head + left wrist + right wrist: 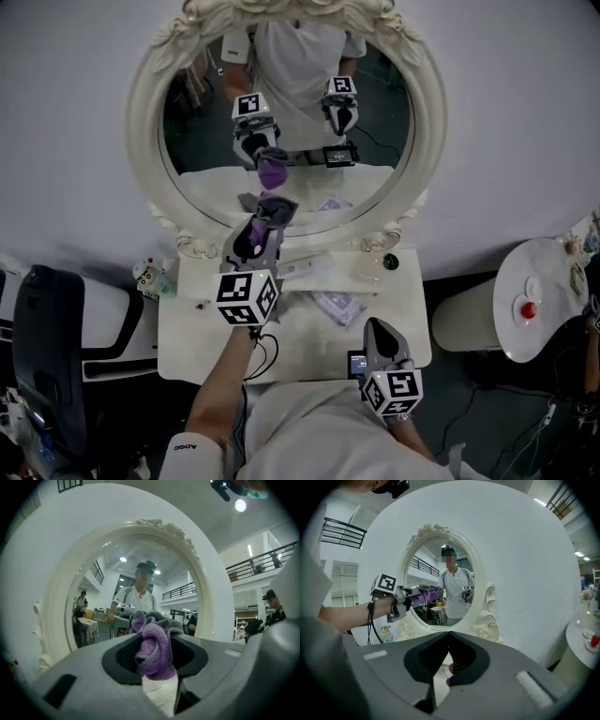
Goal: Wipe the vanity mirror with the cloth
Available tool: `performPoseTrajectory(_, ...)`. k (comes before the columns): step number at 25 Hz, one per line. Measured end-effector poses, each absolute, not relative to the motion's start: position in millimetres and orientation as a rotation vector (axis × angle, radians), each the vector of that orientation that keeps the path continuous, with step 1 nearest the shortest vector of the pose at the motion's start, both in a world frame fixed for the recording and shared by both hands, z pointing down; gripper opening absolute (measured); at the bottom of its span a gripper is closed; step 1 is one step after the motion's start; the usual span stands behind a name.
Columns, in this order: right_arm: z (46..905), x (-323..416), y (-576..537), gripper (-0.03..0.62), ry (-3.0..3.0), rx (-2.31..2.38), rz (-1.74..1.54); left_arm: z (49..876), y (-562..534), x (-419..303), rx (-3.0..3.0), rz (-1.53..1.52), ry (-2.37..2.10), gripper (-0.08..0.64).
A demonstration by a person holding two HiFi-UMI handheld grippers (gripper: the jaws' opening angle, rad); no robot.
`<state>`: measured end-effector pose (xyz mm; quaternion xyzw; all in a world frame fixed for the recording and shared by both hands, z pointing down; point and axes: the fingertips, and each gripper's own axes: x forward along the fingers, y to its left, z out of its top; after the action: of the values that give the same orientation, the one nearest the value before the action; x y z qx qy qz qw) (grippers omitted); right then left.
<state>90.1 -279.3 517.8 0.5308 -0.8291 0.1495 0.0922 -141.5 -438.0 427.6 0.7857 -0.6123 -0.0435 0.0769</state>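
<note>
The oval vanity mirror (pixel 300 112) in its ornate cream frame (pixel 141 122) stands at the back of the white table (pixel 197 347). My left gripper (pixel 265 217) is shut on a purple and grey cloth (pixel 273 210), held up at the lower part of the glass; whether the cloth touches it I cannot tell. In the left gripper view the cloth (pixel 153 651) bunches between the jaws, facing the mirror (pixel 136 597). My right gripper (pixel 373 326) hangs low by the table's front edge, shut and holding nothing. From its own view (pixel 448 641) it looks at the left gripper (pixel 410 594).
Flat packets (pixel 337 305) and a dark round knob-like object (pixel 391 261) lie on the table. A small figurine (pixel 150 275) stands at its left corner. A black chair (pixel 47 328) is at left. A round white side table (pixel 544 300) with a red item (pixel 529 309) is at right.
</note>
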Motion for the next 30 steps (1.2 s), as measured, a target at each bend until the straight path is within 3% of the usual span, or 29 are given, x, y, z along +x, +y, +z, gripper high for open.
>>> performPoseTrajectory(9, 512, 224, -304, 0.008, -2.333, 1.717, 0.374, 467, -480, 8, 2.39, -0.14, -1.707, 0.15)
performPoseTrajectory(14, 516, 265, -300, 0.008, -2.253, 1.788, 0.379, 489, -497, 44, 2.398, -0.108, -1.69, 0.15)
performPoseTrajectory(20, 519, 264, -296, 0.008, -2.238, 1.798, 0.397, 488, -499, 17, 2.372, -0.093, -1.756, 0.15)
performPoseTrajectory(30, 521, 166, -299, 0.008, -2.381, 1.61, 0.389, 486, -473, -134, 2.217, -0.024, -1.993, 0.15)
